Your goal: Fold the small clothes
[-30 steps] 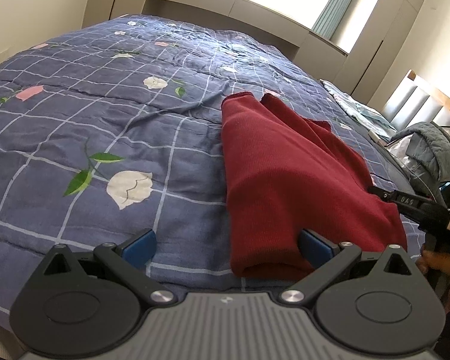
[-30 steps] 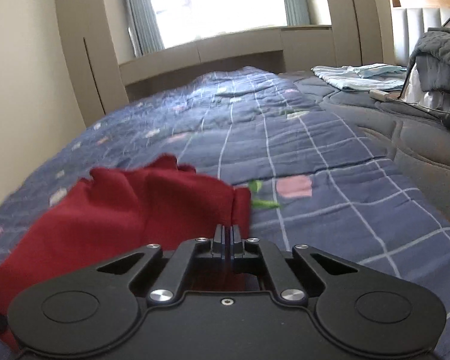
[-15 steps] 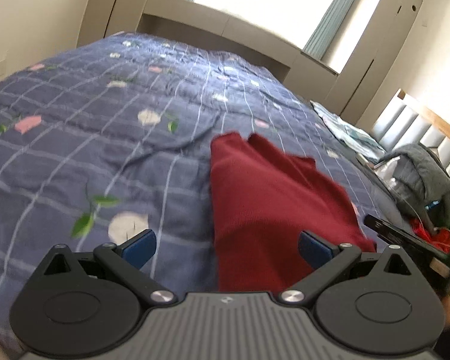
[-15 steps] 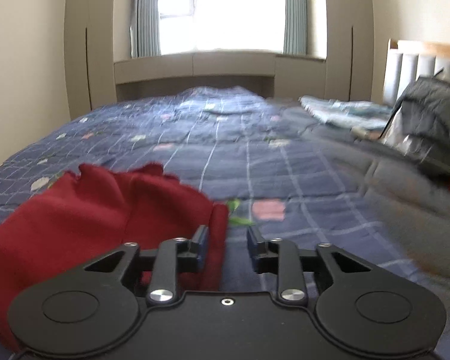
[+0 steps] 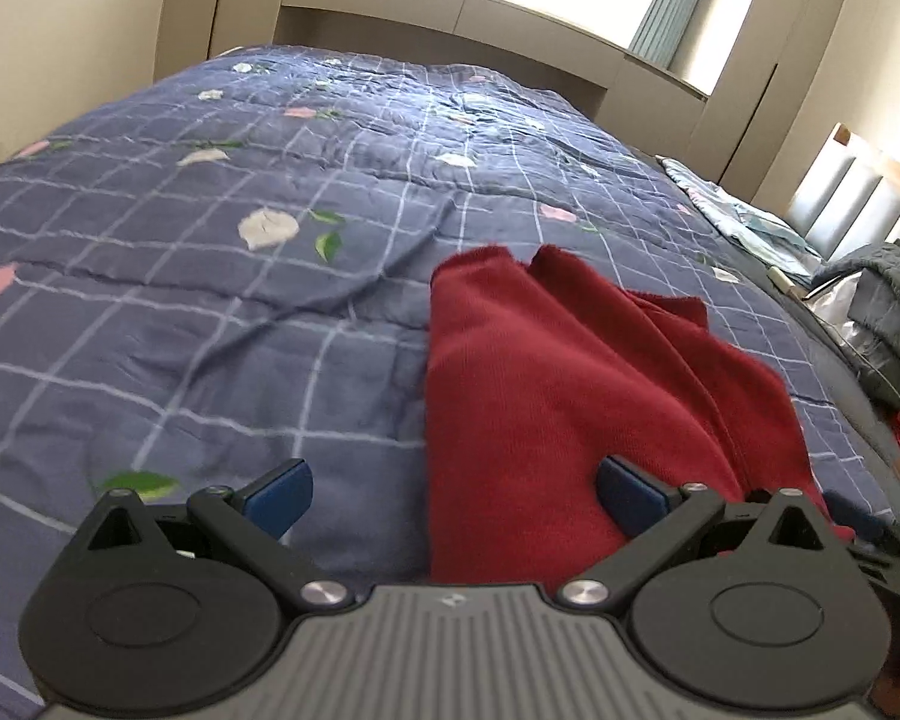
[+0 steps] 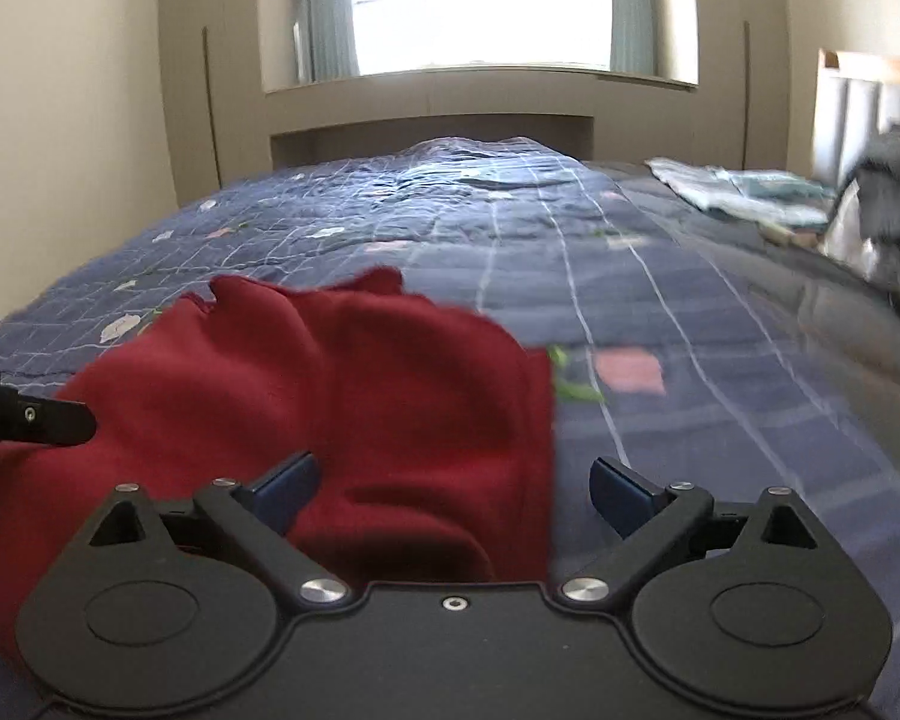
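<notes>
Blurred grey heap at right edge

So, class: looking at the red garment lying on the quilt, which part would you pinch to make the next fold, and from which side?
Probably the near folded edge of the red garment, approached from the near side of the quilt: that rolled, layered hem faces the open left gripper and right gripper.

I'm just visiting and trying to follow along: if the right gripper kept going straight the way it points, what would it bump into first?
Most likely the red garment. The right gripper is open, its fingers having just spread apart, and the cloth fills the left part of the gap ahead, on the blue quilt. Depth is hard to judge here.
</notes>
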`<state>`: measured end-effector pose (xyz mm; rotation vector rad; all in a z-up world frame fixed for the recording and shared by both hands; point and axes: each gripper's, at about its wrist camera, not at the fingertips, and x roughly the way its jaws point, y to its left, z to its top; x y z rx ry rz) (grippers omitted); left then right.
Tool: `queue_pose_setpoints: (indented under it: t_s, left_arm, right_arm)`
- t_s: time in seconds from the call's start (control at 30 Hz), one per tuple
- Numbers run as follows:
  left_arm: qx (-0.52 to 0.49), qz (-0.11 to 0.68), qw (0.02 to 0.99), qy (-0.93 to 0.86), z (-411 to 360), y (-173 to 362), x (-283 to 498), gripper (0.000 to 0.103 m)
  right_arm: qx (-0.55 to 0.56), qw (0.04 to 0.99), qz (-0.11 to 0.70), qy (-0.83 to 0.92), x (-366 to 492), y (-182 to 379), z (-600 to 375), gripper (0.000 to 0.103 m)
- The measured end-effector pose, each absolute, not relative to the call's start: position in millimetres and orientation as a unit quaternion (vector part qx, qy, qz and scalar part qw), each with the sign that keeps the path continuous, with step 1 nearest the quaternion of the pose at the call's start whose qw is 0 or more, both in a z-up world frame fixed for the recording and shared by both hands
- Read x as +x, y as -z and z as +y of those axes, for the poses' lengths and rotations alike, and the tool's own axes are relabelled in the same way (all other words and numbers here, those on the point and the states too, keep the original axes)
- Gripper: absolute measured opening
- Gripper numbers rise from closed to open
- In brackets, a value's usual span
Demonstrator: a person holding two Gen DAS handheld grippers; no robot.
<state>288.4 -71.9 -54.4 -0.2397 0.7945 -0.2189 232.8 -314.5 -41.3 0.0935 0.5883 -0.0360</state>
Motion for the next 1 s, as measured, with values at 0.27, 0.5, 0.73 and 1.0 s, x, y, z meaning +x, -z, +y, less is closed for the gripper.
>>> queue_pose_setpoints:
  t_s: [0.27, 0.5, 0.73, 1.0]
  left_arm:
    - [-0.157, 0.373, 0.909, 0.102, -66.2, 70.4, 280.9, 0.103]
    - [-0.158, 0.373, 0.910, 0.093, -68.4, 68.8, 279.1, 0.103]
    - [-0.154, 0.371, 0.911, 0.088, -70.4, 67.0, 277.5, 0.103]
    - [-0.127, 0.376, 0.913, 0.092, -71.7, 55.9, 277.1, 0.102]
  right_arm:
    - [0.085, 0.960, 0.265, 0.030, 215.8, 50.3, -321.6, 0.098]
    - [0.102, 0.959, 0.262, 0.021, 214.3, 52.0, -325.0, 0.099]
    - [0.113, 0.959, 0.260, 0.014, 213.5, 52.5, -328.1, 0.100]
    - [0.118, 0.959, 0.258, 0.010, 212.4, 52.9, -329.7, 0.101]
